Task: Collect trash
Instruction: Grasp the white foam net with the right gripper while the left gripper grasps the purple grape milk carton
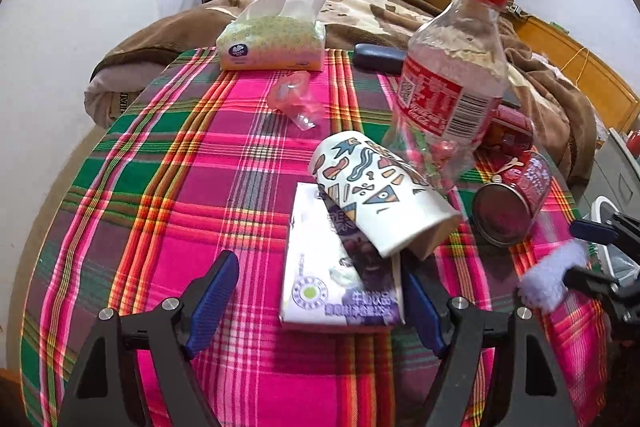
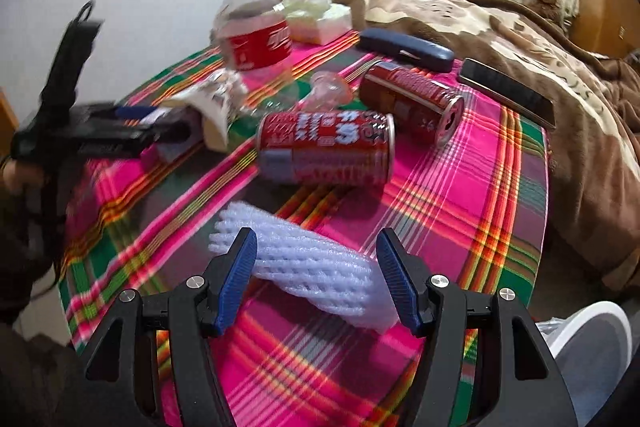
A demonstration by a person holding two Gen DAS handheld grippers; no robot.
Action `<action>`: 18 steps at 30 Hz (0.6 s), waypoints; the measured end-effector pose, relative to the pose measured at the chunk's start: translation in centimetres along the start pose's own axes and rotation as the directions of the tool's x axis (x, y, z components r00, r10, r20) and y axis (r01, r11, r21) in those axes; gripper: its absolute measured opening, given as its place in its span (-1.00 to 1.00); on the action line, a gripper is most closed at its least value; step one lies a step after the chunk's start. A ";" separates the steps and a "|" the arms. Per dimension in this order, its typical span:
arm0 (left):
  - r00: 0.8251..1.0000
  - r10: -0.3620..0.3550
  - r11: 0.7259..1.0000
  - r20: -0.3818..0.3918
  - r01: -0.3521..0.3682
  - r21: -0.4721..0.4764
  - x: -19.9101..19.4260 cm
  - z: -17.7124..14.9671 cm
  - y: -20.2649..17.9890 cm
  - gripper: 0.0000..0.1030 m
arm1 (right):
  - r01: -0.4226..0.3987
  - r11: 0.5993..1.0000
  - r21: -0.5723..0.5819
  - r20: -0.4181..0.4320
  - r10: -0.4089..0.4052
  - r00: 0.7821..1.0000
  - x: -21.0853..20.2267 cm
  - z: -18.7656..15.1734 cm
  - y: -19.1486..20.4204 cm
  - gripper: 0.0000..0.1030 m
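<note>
My left gripper (image 1: pixel 320 277) is open, its jaws on either side of a flattened milk carton (image 1: pixel 336 279) that lies under a patterned paper cup (image 1: pixel 380 195) on its side. An empty cola bottle (image 1: pixel 452 83) with a red cap stands behind them. My right gripper (image 2: pixel 318 263) is open around a white foam net sleeve (image 2: pixel 316 267) lying on the cloth; it also shows in the left wrist view (image 1: pixel 552 281). Two red cans (image 2: pixel 328 147) (image 2: pixel 412 103) lie on their sides. A crumpled pink wrapper (image 1: pixel 294 99) lies farther back.
A round table with a pink plaid cloth (image 1: pixel 200 167) holds everything. A tissue pack (image 1: pixel 272 39), a dark glasses case (image 2: pixel 404 49) and a black phone (image 2: pixel 508 91) are at the far side. A bed with a brown blanket (image 2: pixel 540 67) is behind. A white bin rim (image 2: pixel 588 331) shows lower right.
</note>
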State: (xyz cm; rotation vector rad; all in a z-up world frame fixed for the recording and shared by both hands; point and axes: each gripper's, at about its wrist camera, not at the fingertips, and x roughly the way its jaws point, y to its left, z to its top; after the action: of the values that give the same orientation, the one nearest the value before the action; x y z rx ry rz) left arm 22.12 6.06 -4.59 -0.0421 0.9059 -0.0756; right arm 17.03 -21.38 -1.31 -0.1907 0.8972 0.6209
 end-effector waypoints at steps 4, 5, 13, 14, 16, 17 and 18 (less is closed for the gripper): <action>1.000 0.000 1.000 -0.004 0.000 0.001 0.4 0.1 0.4 0.53 | 0.010 0.997 -0.071 -0.047 -0.013 0.999 0.0 -0.7 0.9 0.23; 1.000 0.004 1.000 -0.002 -0.004 -0.002 0.5 0.2 0.5 0.52 | 0.019 0.996 -0.088 -0.054 -0.024 0.998 0.2 -0.7 1.0 0.23; 0.999 -0.024 0.998 -0.026 0.023 -0.054 1.6 0.5 1.2 0.20 | 0.085 0.996 -0.026 -0.079 -0.086 0.993 1.6 -0.7 0.3 0.24; 1.000 -0.020 0.998 -0.024 0.019 -0.052 1.5 0.6 1.1 0.12 | 0.105 0.994 -0.006 -0.075 -0.105 0.992 1.7 -0.7 0.2 0.23; 0.999 -0.030 0.998 -0.020 0.029 -0.047 1.4 0.5 1.0 0.08 | 0.100 0.994 0.044 -0.063 -0.097 0.993 1.7 -0.7 -0.1 0.24; 0.999 -0.031 0.998 -0.022 0.030 -0.048 1.4 0.4 1.0 0.08 | 0.098 0.993 0.062 -0.058 -0.095 0.994 1.6 -0.7 -0.2 0.24; 0.999 -0.032 0.998 -0.020 0.031 -0.047 1.3 0.4 1.0 0.08 | 0.094 0.992 0.082 -0.047 -0.091 0.995 1.5 -0.8 -0.4 0.24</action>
State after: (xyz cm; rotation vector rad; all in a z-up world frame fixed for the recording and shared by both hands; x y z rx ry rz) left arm 23.26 6.98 -5.44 -0.0994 0.9276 -0.0843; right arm 17.40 -21.39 -3.01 -0.1692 0.9493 0.4934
